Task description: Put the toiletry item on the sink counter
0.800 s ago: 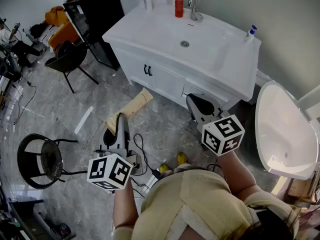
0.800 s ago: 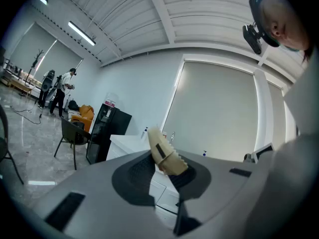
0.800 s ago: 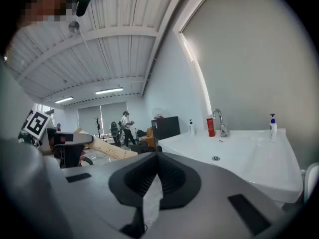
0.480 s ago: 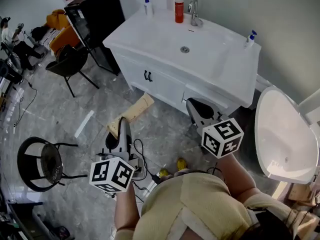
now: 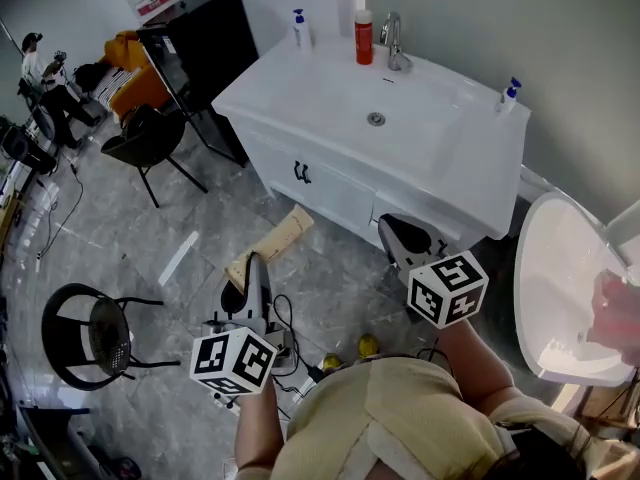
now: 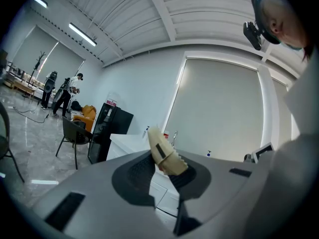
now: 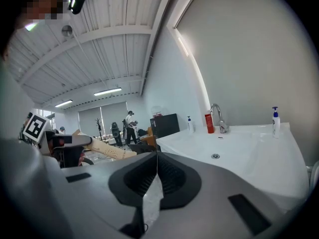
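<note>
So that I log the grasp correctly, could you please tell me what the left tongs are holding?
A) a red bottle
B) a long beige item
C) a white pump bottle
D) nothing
B: in the left gripper view the left tongs are closed on a long beige item that sticks out beyond them, while the red bottle stands on the sink counter.

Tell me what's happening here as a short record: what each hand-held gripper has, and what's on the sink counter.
Left hand-held gripper: shut on a beige toiletry item
Right hand-held gripper: shut, nothing between its jaws
Sink counter: white, ahead of the person; the item is not on it yet
On the counter: red bottle, faucet, pump bottle, second pump bottle
</note>
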Demonstrator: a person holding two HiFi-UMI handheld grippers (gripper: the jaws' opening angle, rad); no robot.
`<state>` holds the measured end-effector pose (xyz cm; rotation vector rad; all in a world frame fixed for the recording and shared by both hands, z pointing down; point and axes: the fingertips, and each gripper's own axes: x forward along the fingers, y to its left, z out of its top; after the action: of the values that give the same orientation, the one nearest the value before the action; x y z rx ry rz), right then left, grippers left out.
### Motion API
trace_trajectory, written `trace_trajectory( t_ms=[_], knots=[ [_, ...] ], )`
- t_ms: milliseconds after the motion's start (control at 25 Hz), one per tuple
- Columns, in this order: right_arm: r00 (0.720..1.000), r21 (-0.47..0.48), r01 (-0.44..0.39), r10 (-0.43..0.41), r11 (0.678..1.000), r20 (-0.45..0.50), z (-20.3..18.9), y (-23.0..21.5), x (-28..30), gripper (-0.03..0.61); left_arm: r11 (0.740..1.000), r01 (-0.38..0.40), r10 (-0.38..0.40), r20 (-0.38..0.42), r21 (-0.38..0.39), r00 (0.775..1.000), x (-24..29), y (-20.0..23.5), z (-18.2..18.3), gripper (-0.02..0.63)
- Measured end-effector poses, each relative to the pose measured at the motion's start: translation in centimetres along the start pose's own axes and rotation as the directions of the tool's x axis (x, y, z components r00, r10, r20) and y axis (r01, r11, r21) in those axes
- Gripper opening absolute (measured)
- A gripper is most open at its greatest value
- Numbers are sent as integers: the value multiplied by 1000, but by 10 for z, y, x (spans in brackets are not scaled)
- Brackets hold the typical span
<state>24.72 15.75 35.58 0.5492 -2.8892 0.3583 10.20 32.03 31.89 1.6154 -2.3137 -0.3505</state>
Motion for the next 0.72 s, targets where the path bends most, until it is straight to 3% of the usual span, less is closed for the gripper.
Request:
trace_trajectory(
  t_ms=[720],
  knots=[
    [997, 6, -64, 64, 998, -52, -10, -30, 24, 28, 998, -55, 55, 4, -12, 998, 30, -8, -13, 86]
  ],
)
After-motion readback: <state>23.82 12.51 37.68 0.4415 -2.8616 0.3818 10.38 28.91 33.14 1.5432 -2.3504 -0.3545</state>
